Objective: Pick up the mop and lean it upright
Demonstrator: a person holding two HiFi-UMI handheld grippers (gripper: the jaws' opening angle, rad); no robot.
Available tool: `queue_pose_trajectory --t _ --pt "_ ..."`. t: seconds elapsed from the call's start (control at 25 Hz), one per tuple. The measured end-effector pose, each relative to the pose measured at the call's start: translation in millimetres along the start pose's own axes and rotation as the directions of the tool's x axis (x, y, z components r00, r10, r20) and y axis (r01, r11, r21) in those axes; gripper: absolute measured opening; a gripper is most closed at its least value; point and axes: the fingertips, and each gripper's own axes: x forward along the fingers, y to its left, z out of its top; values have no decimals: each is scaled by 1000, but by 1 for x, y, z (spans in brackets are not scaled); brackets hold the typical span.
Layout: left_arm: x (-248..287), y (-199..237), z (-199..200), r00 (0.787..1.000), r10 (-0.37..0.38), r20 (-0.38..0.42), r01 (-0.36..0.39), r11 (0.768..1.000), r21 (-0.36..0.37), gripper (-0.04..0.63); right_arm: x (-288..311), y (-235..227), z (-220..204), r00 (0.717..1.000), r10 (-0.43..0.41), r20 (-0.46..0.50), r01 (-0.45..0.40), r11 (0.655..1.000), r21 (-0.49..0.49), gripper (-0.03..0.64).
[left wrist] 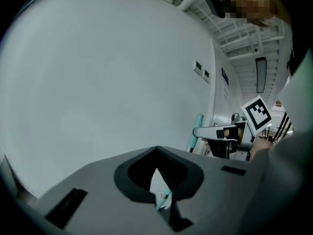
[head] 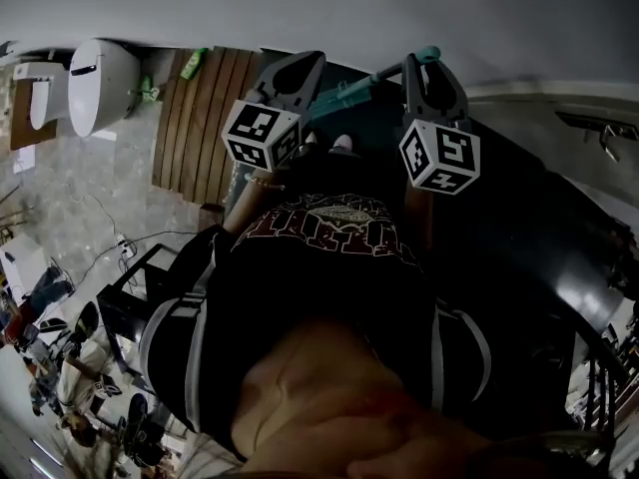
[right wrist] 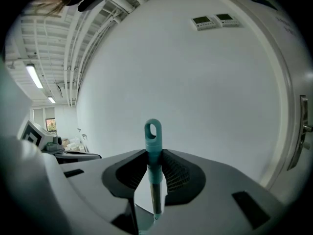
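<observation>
Teal mop [head: 351, 88] slants between left tool [head: 296, 68] and right tool [head: 431, 73], before the wall. Left gripper view: jaws nearly together on a teal scrap, grip unclear. Right gripper view: jaws clamped just under the handle's loop [right wrist: 152, 131]; the pole looks stiff and light, steadier gripped lower.

The left tool [left wrist: 161, 192], jaws almost together, faces a white wall [left wrist: 98, 82].

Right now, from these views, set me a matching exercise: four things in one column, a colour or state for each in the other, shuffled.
Things:
1. mop handle
2. toilet
3. slatted mat
4. right gripper

Colour or state:
A. white
B. shut on a thin shaft
C. teal, with a loop at its end
D. brown boards

Pairs: 1-C, 2-A, 3-D, 4-B
</observation>
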Motion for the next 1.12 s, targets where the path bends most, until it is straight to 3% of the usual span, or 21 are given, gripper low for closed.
queue_pose_trajectory --t 0.32,0.52,0.72,1.12 --pt "-6 2 14 999 44 28 -45 999 26 37 11 19 13 997 73 9 -73 996 -53 104" --pt "-7 6 8 998 45 31 -46 999 15 37 13 24 5 997 72 -9 -73 994 -80 104" --pt "-4 12 14 1000 2 25 -2 1000 24 37 8 24 7 1000 18 -2 -18 996 -82 104" --pt "-19 69 47 992 -127 -22 128 990 58 37 24 56 16 986 -166 -8 166 986 -30 104"
